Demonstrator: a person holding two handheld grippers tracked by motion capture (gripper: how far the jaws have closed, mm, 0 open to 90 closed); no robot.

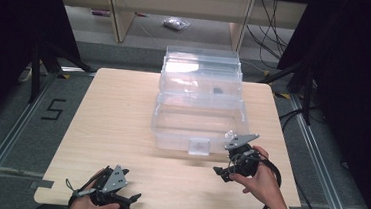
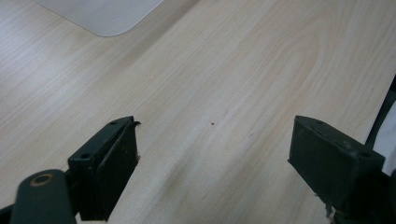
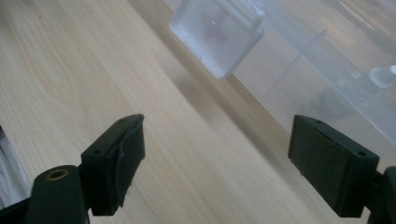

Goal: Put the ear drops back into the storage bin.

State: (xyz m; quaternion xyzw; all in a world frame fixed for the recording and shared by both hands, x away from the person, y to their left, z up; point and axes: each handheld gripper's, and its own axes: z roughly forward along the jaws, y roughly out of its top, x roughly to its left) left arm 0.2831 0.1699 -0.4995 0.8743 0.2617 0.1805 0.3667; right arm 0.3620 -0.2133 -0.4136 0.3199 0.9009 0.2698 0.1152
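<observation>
A clear plastic box (image 1: 200, 115) stands in the middle of the wooden table (image 1: 111, 124) with its lid (image 1: 201, 65) raised at the back. Its front latch (image 1: 199, 146) faces the person. A small dark object (image 1: 217, 91) lies inside. My right gripper (image 1: 224, 163) is held just right of the latch, open and holding nothing. In the right gripper view the latch (image 3: 217, 32) lies ahead of the open right gripper (image 3: 217, 154), and the box wall (image 3: 327, 70) runs off to the right. My left gripper (image 1: 132, 184) rests open near the front left edge, over bare wood in the left gripper view (image 2: 212, 154).
A rounded corner of the box (image 2: 102, 14) shows far ahead of the left jaws. Bare wood lies to the left of the box (image 1: 113, 109). Grey floor with a marking "5" (image 1: 52, 109) and black stands (image 1: 38, 68) surround the table.
</observation>
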